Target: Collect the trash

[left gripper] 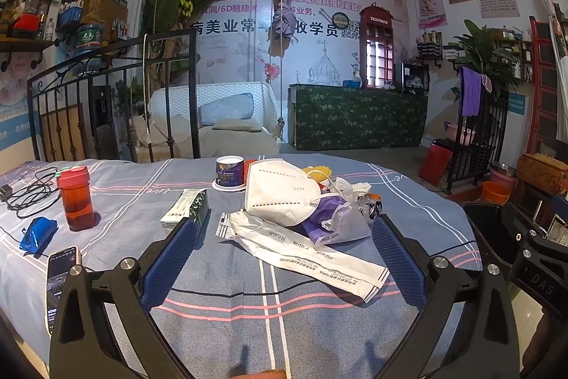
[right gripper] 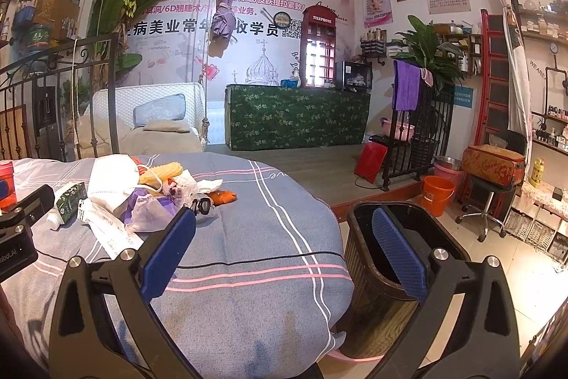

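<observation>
A heap of trash lies on the grey-blue bedspread (left gripper: 220, 325): a white N95 mask (left gripper: 280, 190), a long white wrapper (left gripper: 305, 254), a clear plastic bag over purple scraps (left gripper: 337, 219) and a yellow piece (left gripper: 317, 171). My left gripper (left gripper: 284, 229) hovers open in front of the heap, nothing between its blue pads. From the right wrist view the same mask (right gripper: 110, 180), an orange scrap (right gripper: 222, 196) and a dark bin (right gripper: 383, 265) beside the bed show. My right gripper (right gripper: 284, 226) is open and empty, spanning the bed edge and the bin.
On the bed also sit a red cup (left gripper: 75, 198), a phone (left gripper: 58, 283), a blue packet (left gripper: 37, 233), a green-white box (left gripper: 186, 208), a small tub (left gripper: 230, 171) and a black cable (left gripper: 28, 190). An iron bed frame (left gripper: 117, 87) stands behind. Orange buckets (right gripper: 436, 194) stand on the floor.
</observation>
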Demonstrator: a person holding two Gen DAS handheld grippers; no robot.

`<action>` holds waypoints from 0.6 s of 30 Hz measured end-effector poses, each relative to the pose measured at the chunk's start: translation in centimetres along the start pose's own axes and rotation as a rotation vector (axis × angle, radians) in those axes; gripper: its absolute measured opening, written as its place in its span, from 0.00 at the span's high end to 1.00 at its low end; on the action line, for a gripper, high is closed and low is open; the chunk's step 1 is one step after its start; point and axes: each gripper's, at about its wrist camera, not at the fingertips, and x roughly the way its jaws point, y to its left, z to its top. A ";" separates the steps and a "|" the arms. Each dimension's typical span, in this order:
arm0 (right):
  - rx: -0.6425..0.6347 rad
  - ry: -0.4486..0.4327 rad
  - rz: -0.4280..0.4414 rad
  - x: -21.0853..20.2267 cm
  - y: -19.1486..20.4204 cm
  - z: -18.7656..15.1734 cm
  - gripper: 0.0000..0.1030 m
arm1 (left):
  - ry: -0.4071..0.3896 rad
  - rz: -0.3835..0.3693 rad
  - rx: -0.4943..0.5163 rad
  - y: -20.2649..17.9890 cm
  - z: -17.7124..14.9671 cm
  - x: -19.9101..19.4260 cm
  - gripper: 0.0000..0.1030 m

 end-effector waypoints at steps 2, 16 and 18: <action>-0.001 0.002 0.000 0.1 0.0 0.0 0.05 | 0.000 -0.001 -0.001 0.0 0.0 0.0 0.05; 0.003 0.008 0.006 0.0 -0.1 -0.2 0.05 | 0.002 0.000 -0.002 0.0 -0.2 0.1 0.05; 0.003 0.010 0.006 0.0 -0.1 -0.2 0.05 | 0.002 0.000 -0.002 0.0 -0.2 0.1 0.05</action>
